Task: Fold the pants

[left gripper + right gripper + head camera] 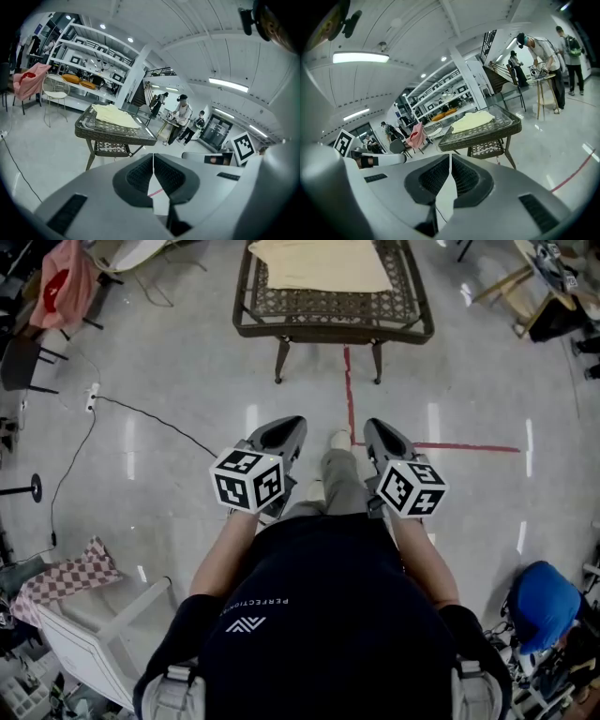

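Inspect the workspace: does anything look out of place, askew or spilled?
Nothing is spilled or damaged. The pale yellow garment lies flat on the table. Two untidy things: a checkered cloth crumpled on the floor at left, and a cable trailing loose across it.

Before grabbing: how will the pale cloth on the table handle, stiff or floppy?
Probably floppy: the pale cloth lies flat and rumpled on the table. Likely light, since it looks thin. Pushed, it may slide or bunch on the glossy top.
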Motion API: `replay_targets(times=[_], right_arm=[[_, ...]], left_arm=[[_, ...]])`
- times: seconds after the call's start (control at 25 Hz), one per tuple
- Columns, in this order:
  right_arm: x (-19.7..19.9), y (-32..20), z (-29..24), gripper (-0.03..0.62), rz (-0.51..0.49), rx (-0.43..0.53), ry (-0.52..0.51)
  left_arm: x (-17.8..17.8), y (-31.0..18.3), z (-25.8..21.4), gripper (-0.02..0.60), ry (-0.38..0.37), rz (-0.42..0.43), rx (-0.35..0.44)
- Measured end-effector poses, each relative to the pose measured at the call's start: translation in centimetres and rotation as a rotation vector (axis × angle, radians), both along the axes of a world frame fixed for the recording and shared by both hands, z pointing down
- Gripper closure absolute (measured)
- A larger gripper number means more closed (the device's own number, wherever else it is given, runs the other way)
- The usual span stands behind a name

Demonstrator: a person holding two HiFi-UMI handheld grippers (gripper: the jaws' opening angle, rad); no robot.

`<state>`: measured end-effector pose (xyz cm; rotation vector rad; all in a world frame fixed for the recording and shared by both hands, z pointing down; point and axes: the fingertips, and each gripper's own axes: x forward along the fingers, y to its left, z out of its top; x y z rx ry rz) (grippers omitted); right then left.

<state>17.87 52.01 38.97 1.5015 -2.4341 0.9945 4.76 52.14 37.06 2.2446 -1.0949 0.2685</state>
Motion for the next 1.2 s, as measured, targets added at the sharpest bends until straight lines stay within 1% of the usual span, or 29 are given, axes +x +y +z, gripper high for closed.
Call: replay_targets(times=[0.12,0.2,0.32,0.52,0.56,0.64,0.76,0.88,1.0,1.2], right_arm=[[0.0,-1.1,0.5,0.553,0.009,-0.01,-0.012],[-0.3,-2.0,0.7,0.553,-0.002,-0.01,-0.004],[-0.3,-4.1,1.2,0.553,-0.003,-0.019,0.0],[-0.8,-7.3,1.3,0.553,-0.016,-0.015,0.019],[-0.7,-8.0,1.4,0.553,-0.02,-0.018,0.023],[-0.4,-9.5,1.6,0.553,-0.018,-0.032,0.027],[0.3,-11.8,1.6,0.553,-0.011,-0.058,0.027],[0.4,-14.1,1.8,0.553,-0.022,-0.067,0.04],[0.6,-16.2,2.2,0.553,-0.031,-0.083,0.044],[0.3,-19.1,2.8,0.553,-0.051,-0.097,0.048]], left_arm=[[-0.6,-0.5,0.5,0.569,-0.037,0.005,0.007],[-1.4,-1.1,0.8,0.568,-0.053,-0.014,0.008],[-2.3,-2.8,1.1,0.569,-0.045,-0.046,0.002],[-2.9,-5.8,1.6,0.568,-0.05,-0.024,0.011],[-2.8,-6.6,1.7,0.558,-0.043,-0.016,0.012],[-2.5,-8.2,2.1,0.499,-0.031,-0.004,-0.001],[-2.1,-10.5,2.6,0.5,-0.027,0.005,-0.028],[-2.3,-13.2,2.9,0.532,-0.026,-0.011,-0.038],[-2.2,-15.5,2.7,0.54,-0.025,-0.021,-0.037],[-1.6,-18.0,2.5,0.539,-0.028,0.038,-0.016]])
